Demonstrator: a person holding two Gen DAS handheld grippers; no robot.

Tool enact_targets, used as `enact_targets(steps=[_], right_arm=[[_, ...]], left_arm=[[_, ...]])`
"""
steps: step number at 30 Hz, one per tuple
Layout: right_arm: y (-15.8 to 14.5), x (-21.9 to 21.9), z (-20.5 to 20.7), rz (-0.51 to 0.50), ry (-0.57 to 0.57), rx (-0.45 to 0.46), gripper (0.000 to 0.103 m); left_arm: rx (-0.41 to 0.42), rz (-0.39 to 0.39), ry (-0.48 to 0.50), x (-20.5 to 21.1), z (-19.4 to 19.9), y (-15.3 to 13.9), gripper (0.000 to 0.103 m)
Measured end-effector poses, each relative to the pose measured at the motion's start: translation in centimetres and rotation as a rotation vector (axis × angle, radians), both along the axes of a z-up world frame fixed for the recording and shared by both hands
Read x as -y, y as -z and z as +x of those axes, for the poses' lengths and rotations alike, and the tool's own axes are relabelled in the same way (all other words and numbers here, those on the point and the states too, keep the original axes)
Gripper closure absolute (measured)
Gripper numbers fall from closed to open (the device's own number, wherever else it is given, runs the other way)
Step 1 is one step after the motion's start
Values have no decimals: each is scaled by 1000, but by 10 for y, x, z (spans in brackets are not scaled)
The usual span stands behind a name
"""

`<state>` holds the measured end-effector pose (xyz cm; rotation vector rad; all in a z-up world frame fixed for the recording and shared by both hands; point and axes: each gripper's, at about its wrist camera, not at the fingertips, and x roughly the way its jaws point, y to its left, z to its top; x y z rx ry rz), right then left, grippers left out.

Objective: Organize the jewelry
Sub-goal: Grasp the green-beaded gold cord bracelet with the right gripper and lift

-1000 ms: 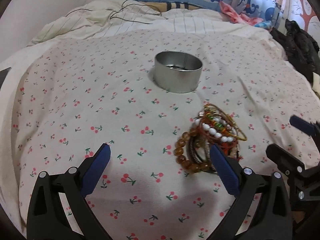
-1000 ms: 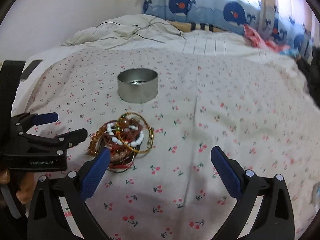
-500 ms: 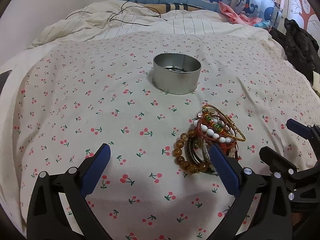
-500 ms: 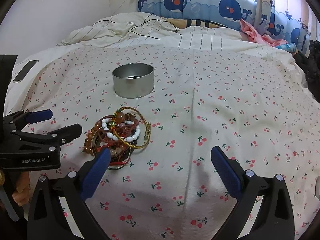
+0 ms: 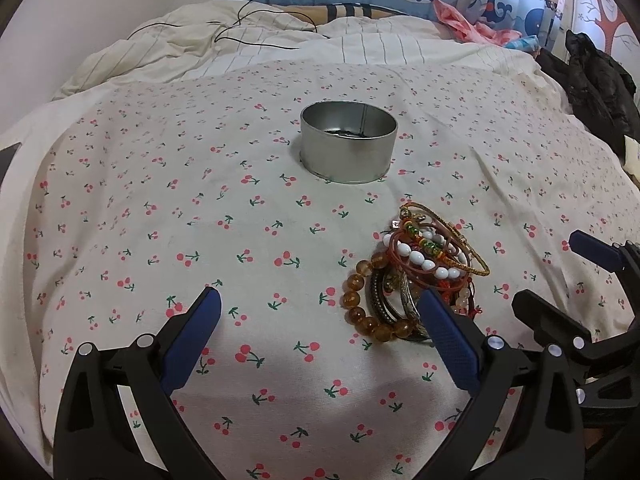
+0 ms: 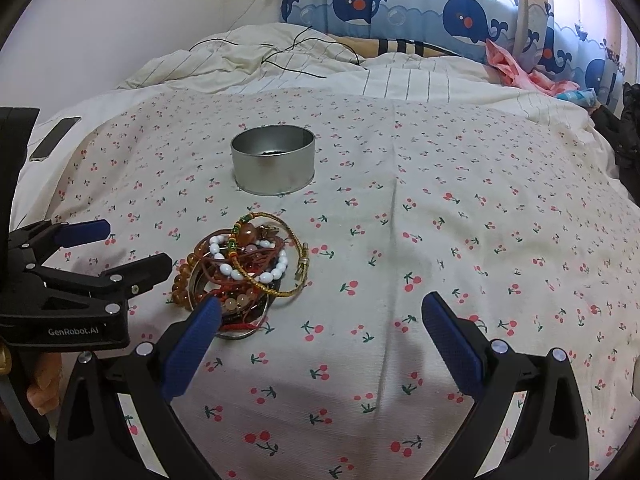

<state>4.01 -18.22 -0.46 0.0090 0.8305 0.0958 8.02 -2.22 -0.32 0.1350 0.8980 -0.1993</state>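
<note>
So both grippers were wide open and empty, and the bracelet pile (image 5: 416, 276) sat right at the left gripper (image 5: 316, 304)'s right fingertip, left of the right gripper (image 6: 320, 308), tin (image 5: 349, 146) straight beyond.

The near edge of the bracelet pile (image 5: 416, 276) is covered by a finger (image 5: 448, 340) of the left tool. Inside the tin (image 5: 349, 142), something dark is glimpsed, too small to be identified.

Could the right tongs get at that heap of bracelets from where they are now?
Probably yes. The right tongs are open and hold nothing, the bracelet pile lies uncovered on the cherry-print sheet just by their left finger, and nothing stands between them.
</note>
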Motion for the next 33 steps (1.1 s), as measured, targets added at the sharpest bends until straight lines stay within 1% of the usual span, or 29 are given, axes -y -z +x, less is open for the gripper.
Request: enact_targets(steps=[6, 9, 14, 16, 18, 20, 21, 23, 25, 27, 30, 32, 33], right_arm=[[-2, -1, 1, -4, -12, 9, 7], [-4, -2, 3, -9, -25, 28, 7], [-10, -12, 14, -31, -109, 47, 7], [-13, -16, 17, -49, -137, 60, 7], [-14, -16, 20, -42, -156, 63, 9], [-13, -16, 26, -25, -178, 50, 17], [-12, -16, 27, -21, -185, 43, 23], [-8, -20, 30, -28, -207, 25, 27], [-4, -22, 31, -22, -234, 9, 33], [0, -27, 32, -32, -256, -4, 37], [7, -31, 35, -36, -282, -29, 52], [13, -31, 38, -28, -290, -52, 58], [15, -31, 39, -26, -289, -63, 63]], left_arm=[[-15, 9, -1, 1, 3, 6, 8], [-17, 5, 1, 0, 4, 6, 8], [-72, -40, 30, -2, 23, 1, 8], [-68, -22, 46, 0, 30, -2, 8], [-70, -28, 28, -4, 35, -2, 8], [-90, -52, 5, -10, 37, 2, 8], [-99, -53, -7, -12, 38, 4, 8], [-100, -46, -34, -16, 39, 6, 8], [-93, -50, -49, -20, 39, 5, 8], [-83, -59, -66, -24, 38, 3, 8], [-87, -68, -85, -30, 40, 2, 8], [-98, -84, -95, -33, 41, 3, 8], [-104, -97, -100, -35, 41, 4, 8]])
